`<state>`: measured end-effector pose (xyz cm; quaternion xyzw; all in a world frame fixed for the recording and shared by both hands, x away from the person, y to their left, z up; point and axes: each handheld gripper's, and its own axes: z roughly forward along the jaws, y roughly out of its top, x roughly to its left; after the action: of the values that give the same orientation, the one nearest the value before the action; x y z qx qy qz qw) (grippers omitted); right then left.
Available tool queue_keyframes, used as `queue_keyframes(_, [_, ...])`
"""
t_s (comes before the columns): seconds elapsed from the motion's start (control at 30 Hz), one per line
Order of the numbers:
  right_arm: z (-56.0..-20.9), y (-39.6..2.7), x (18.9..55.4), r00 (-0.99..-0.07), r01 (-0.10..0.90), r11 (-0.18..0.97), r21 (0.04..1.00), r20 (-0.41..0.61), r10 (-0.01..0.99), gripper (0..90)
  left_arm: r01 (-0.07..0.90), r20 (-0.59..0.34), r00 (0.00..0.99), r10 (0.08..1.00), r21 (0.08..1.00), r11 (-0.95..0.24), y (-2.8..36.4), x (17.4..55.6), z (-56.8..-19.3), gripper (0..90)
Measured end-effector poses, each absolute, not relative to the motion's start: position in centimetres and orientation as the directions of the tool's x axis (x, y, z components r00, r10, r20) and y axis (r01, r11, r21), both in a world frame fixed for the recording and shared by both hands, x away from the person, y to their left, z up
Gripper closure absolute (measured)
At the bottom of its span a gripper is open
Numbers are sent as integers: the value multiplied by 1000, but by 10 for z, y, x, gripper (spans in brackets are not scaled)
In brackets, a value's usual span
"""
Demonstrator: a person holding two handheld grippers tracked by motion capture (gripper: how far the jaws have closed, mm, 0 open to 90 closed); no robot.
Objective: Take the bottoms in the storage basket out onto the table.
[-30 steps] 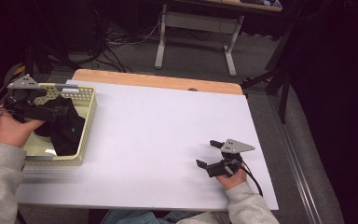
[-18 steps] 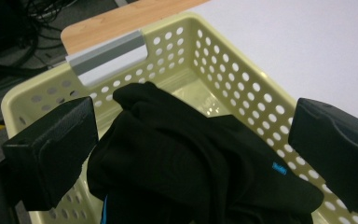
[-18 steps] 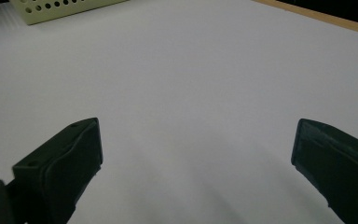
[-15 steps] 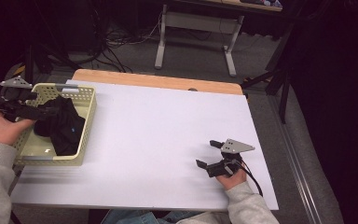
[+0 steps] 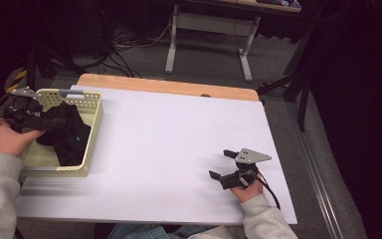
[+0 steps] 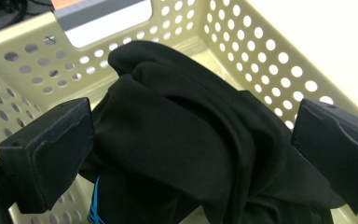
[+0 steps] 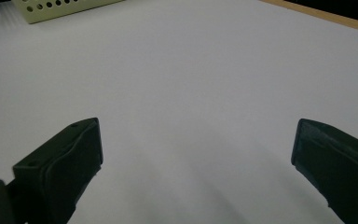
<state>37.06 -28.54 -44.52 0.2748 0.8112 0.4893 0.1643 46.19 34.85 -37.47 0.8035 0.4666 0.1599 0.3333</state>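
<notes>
A pale yellow perforated basket (image 5: pixel 93 130) stands at the table's left edge with a crumpled black garment (image 5: pixel 64 132) inside it. In the left gripper view the black garment (image 6: pixel 177 140) shows a small blue mark low down and lies against the basket wall (image 6: pixel 242 42). My left gripper (image 5: pixel 39 121) hovers at the basket's left side, open, its jaws wide on either side of the cloth without closing on it (image 6: pixel 186 154). My right gripper (image 5: pixel 222 164) rests on the white table near the front right, open with nothing between its jaws (image 7: pixel 196 154).
The white table top (image 5: pixel 169 134) has a wooden strip along its far edge (image 5: pixel 169 85). Cables and a metal desk frame (image 5: pixel 209 30) lie on the floor beyond. The basket corner (image 7: pixel 60 9) shows far off in the right gripper view.
My left gripper has drawn back to the left, from over the garment to the basket's left side. The right gripper has stayed in place.
</notes>
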Motion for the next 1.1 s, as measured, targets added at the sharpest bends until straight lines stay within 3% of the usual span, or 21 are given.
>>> queue_keyframes(0.5, [-446, -285, 371, -794, 291, 369, 883, 8, 607, 27, 691, -60, 508, 859, 624, -365, 340, 472, -394, 6])
queue_keyframes(0.6, [-446, -285, 371, -794, 291, 369, 883, 8, 608, 28, 697, -57, 507, 860, 614, -370, 339, 473, -397, 49])
queue_keyframes(0.73, [-446, -285, 371, -794, 292, 369, 882, 8, 608, 28, 700, -47, 510, 859, 603, -383, 340, 473, -397, 224])
queue_keyframes(0.93, [-446, -285, 371, -794, 292, 371, 881, 7, 607, 30, 692, -57, 519, 853, 614, -380, 344, 468, -391, 615])
queue_keyframes(1.1, [-446, -285, 371, -795, 292, 371, 881, 8, 607, 31, 677, -42, 514, 857, 633, -375, 344, 465, -387, 689])
